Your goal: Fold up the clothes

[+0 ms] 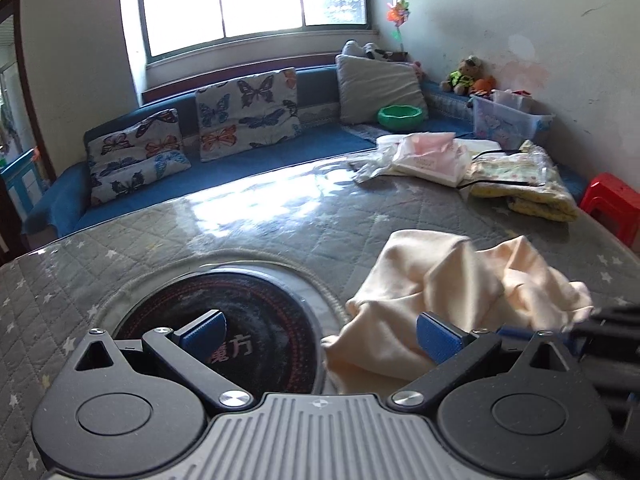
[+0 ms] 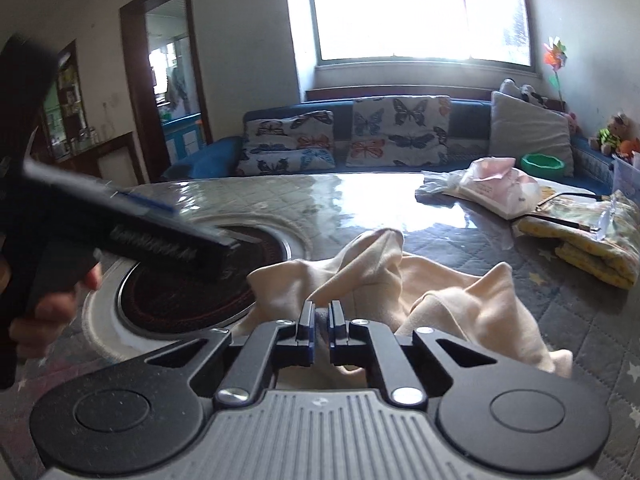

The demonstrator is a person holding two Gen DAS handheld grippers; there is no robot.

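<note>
Now | cream garment (image 2: 432,296) crumpled on tabletop (image 2: 520,256) beside round inset | right gripper (image 2: 319,322) fingers pinched on a fold | left gripper (image 1: 320,334) fingers wide, empty | advice: lift gently, left takes opposite edge, spread flat.

A wide window (image 1: 256,0) on the far wall pours bright daylight onto the glossy cover of the quilted grey table (image 1: 240,216), which has a round black hotplate (image 1: 224,344) set into it. Beneath the window runs a blue sofa (image 1: 280,148) with butterfly cushions (image 1: 248,114) and a grey pillow (image 1: 380,84). A dark-framed doorway (image 2: 168,76) opens at the left; a red stool (image 1: 612,204) stands by the scuffed right wall (image 1: 520,12).
</note>
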